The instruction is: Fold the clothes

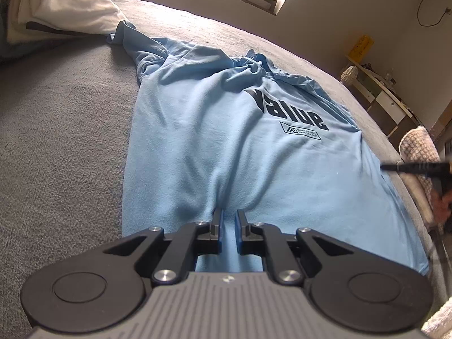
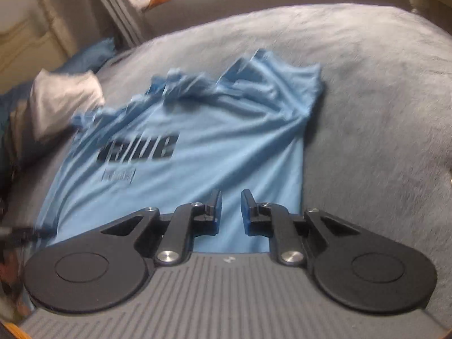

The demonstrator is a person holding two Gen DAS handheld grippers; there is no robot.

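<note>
Flattening comes first: a light blue T-shirt lies print-up on the grey bed cover, body smoothed, collar and sleeves bunched at the far end near a white pillow. Your left gripper sits low at the near hem, jaws narrow, with a ridge of cloth puckered up between them, apparently pinched. Your right gripper hangs blurred above the hem's other side, jaws a small gap apart, nothing visibly caught. The shirt's long axis runs straight away from you, hem nearest, neck farthest. Next, likely, you need a matching hem grip, then tension to straighten the crumpled shoulders.
</note>
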